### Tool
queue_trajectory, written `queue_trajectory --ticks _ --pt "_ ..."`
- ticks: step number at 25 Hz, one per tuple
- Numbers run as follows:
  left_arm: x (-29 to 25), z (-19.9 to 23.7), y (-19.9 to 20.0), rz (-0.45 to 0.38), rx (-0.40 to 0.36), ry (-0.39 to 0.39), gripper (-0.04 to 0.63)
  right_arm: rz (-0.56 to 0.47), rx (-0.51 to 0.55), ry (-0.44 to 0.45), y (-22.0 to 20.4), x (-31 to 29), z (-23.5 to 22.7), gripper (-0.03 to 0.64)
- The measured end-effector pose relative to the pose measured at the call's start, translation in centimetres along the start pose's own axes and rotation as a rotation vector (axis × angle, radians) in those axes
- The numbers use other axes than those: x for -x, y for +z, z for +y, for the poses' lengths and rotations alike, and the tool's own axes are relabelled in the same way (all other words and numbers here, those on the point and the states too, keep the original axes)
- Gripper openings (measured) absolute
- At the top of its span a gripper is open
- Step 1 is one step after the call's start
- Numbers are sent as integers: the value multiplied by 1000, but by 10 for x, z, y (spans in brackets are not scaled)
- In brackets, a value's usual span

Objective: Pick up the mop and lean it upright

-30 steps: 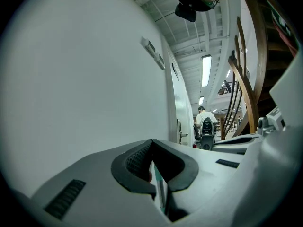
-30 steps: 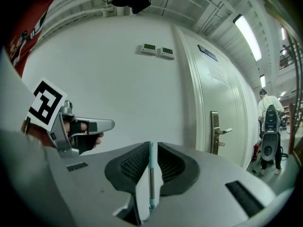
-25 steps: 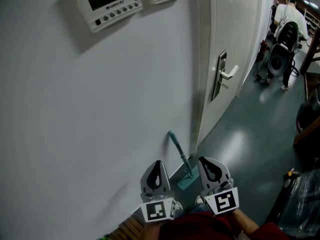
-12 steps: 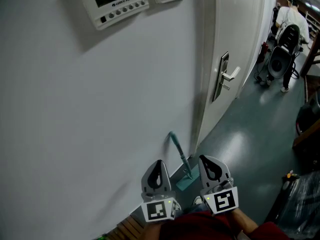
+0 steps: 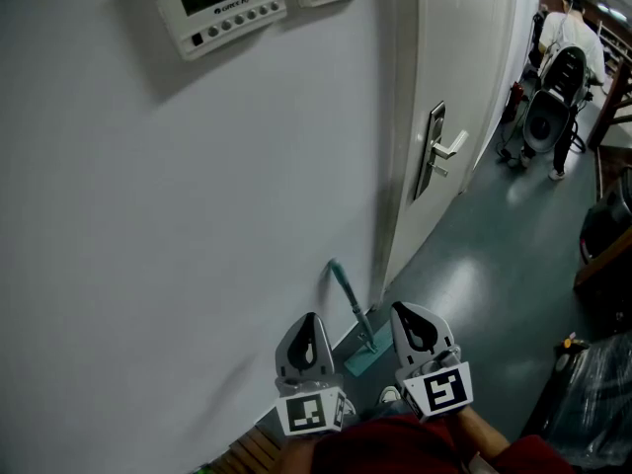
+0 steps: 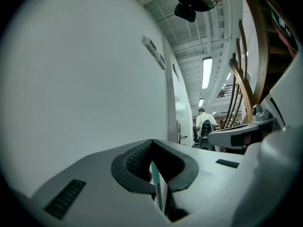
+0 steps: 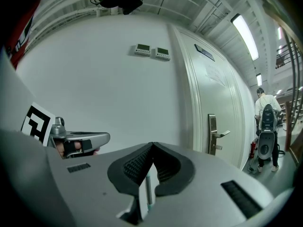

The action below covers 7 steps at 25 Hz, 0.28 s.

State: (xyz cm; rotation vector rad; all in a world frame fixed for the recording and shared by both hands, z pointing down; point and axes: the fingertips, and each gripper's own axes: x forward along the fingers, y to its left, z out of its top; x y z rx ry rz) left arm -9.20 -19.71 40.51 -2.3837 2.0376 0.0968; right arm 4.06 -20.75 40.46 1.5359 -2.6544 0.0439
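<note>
Entry: mop (image 5: 348,302), teal shaft with a flat teal head. It stood on the floor (image 5: 494,294) at the foot of the door (image 5: 454,87), on its latch side. The head was down and the shaft was tilted so that its top appeared to rest on the wall (image 5: 197,215) next to the door frame. That lean, with the head braced on the floor and the tip against the wall, was judged to be what kept it upright unaided, so the task looked done or all but done. Left gripper (image 5: 311,329): pads pressed together tip to tip with nothing between them. It was held back from the door, close to the person's body and well clear of the mop. Right gripper (image 5: 410,322): also pressed together and empty, level with the left one and slightly nearer the door. From each gripper view the mop showed only through the slot behind the meeting tips, and neither pad touched it. Holding both tools closed and drawn in was judged a resting posture that left the mop undisturbed. Also noted: a door handle (image 5: 446,151) on the door's near edge, two control panels (image 5: 217,3) on the wall up and to the left of the door, and a person (image 5: 568,38) standing far past the door.
</note>
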Motion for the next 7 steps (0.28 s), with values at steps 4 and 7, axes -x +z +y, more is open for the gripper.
queue_trajectory --ticks 4,7 --pt "-2 -3 0 -3 0 -9 14 5 -7 -7 -4 1 -3 18" --pt "-4 -5 0 -5 -3 -17 14 6 -31 -8 -6 -1 -6 18"
